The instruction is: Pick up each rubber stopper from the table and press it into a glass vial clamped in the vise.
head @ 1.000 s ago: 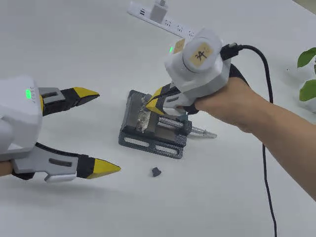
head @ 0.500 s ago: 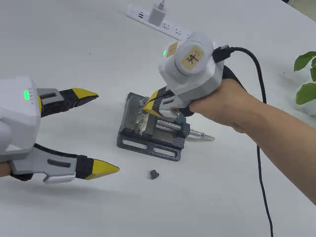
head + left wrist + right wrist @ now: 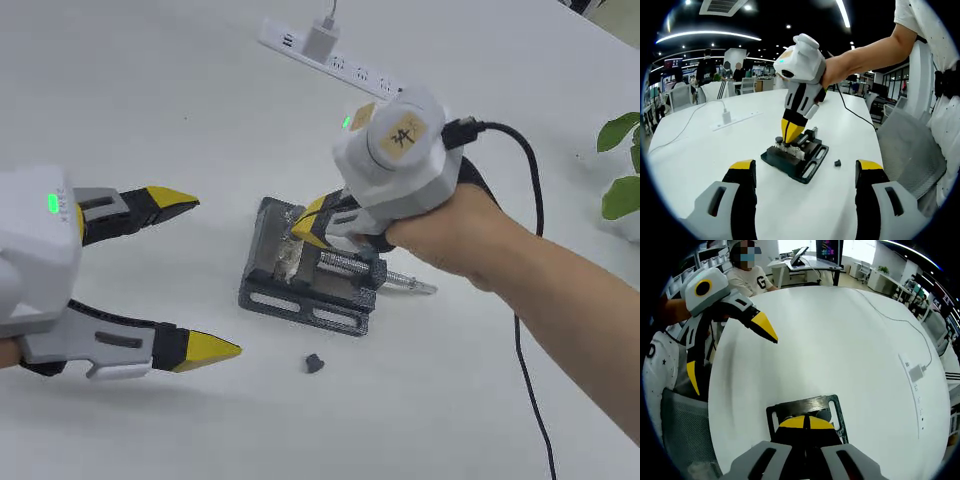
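Observation:
A dark vise [image 3: 305,290] sits mid-table with glass vials [image 3: 290,262] clamped in it. My right gripper [image 3: 305,225] is shut, and its yellow tips point down onto the vials at the vise's far end; what lies under the tips is hidden. In the right gripper view the shut tips [image 3: 805,423] cover the vise [image 3: 790,411]. One loose black rubber stopper [image 3: 314,363] lies on the table in front of the vise. My left gripper [image 3: 200,275] hovers open to the left with nothing in it. The left gripper view shows the vise [image 3: 805,161], a stoppered vial [image 3: 779,140] and the loose stopper [image 3: 837,162].
A white power strip [image 3: 335,58] with a plugged charger lies at the far side of the table. A green plant [image 3: 622,170] stands at the right edge. A black cable [image 3: 535,190] trails from the right gripper. Chairs and people are around the table.
The right gripper stays at the same spot over the vise and the left gripper holds still, open. The small shift of the picture comes from the head camera.

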Motion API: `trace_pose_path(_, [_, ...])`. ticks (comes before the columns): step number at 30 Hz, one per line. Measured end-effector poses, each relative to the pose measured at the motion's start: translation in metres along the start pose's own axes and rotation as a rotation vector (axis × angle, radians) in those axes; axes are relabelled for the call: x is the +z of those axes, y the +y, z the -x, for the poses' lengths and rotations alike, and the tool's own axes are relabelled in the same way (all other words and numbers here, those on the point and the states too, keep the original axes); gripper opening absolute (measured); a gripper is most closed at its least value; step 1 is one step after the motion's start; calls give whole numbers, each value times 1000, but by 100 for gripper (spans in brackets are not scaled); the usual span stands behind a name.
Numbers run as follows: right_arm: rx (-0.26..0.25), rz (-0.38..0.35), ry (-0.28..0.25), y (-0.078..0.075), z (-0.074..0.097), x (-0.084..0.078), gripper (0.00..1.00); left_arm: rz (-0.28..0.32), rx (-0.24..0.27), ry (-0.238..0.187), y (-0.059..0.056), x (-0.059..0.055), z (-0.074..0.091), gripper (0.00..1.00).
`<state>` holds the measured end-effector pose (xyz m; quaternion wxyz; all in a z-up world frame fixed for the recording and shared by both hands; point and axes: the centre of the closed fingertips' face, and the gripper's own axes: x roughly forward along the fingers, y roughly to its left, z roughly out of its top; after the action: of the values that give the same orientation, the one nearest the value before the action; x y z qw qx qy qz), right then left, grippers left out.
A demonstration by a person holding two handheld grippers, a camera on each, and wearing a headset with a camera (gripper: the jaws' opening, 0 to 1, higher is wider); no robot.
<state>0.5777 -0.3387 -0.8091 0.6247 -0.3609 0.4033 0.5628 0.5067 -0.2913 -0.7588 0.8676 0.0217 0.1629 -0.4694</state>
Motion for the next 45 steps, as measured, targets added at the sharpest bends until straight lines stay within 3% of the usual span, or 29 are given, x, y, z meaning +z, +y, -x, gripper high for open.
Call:
trace_pose_path(15, [-57,-9,-75,0,2,1,0,-6,1,9,2,-1,1,80])
trace_pose_path(21, [-20,-5,-56,0,3,3,0,-5,-1,12,1,-1,0,79])
trace_pose_path(24, [3,-48,-76,0,4,3,0,-3,5,12,2,-2,2,79])
trace_pose_path(29, [3,-86,-93,0,4,4,0,-3,5,17,2,-3,3,79])
trace_pose_path(45, [3,-64,-65,3,6,0,0,-5,6,16,1,-3,5,79])
